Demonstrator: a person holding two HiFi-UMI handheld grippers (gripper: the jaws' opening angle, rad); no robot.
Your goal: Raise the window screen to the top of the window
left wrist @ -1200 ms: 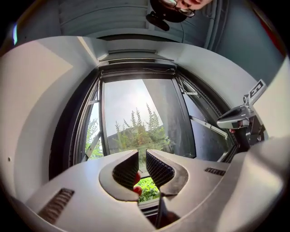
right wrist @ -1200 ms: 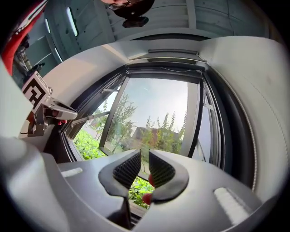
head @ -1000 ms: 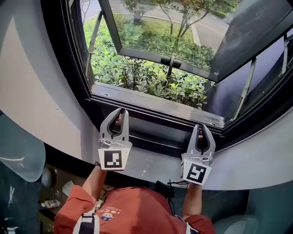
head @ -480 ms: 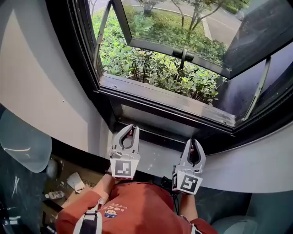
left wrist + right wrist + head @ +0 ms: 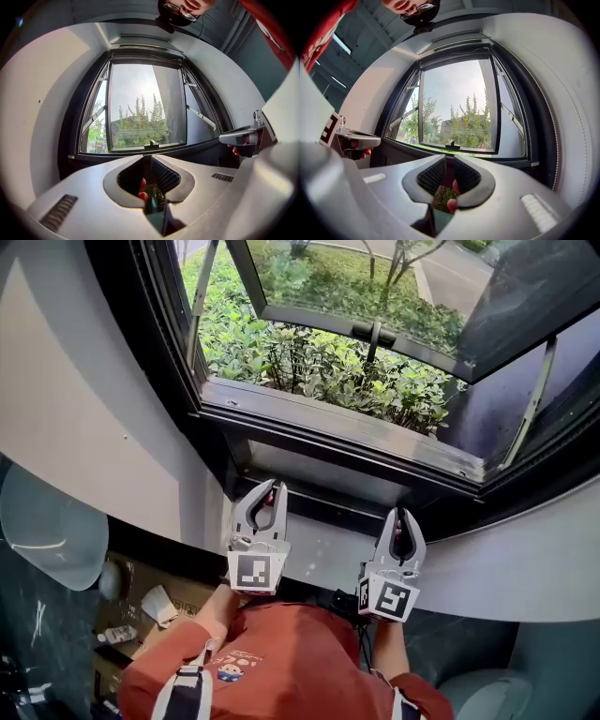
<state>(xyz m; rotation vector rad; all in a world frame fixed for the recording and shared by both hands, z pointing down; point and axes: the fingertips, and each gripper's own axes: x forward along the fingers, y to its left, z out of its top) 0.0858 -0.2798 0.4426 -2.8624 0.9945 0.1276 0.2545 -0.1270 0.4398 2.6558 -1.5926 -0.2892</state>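
Observation:
The window (image 5: 375, 334) stands swung outward over green bushes, and I see no mesh across the opening. Below its grey sill (image 5: 337, 427) a dark rail (image 5: 328, 512) runs along the bottom of the frame. My left gripper (image 5: 270, 486) points at that rail near its left end. My right gripper (image 5: 401, 514) points at it further right. Both point almost level toward the window. In the left gripper view the left gripper (image 5: 150, 159) has a narrow gap with nothing between its pads. The right gripper (image 5: 449, 158) looks the same in its own view. Whether the tips touch the rail is hidden.
A white ledge (image 5: 319, 563) lies under the grippers, with white wall (image 5: 75, 409) to the left. Metal stays (image 5: 534, 399) hold the open sash. A cardboard box with small items (image 5: 150, 606) sits low on the left, beside a pale rounded object (image 5: 47, 531). A black cable (image 5: 342, 601) hangs by the person's chest.
Both grippers have dropped from just under the sill down to the dark rail and come closer together. Their jaws look unchanged. The head view has shifted, showing more of the recess.

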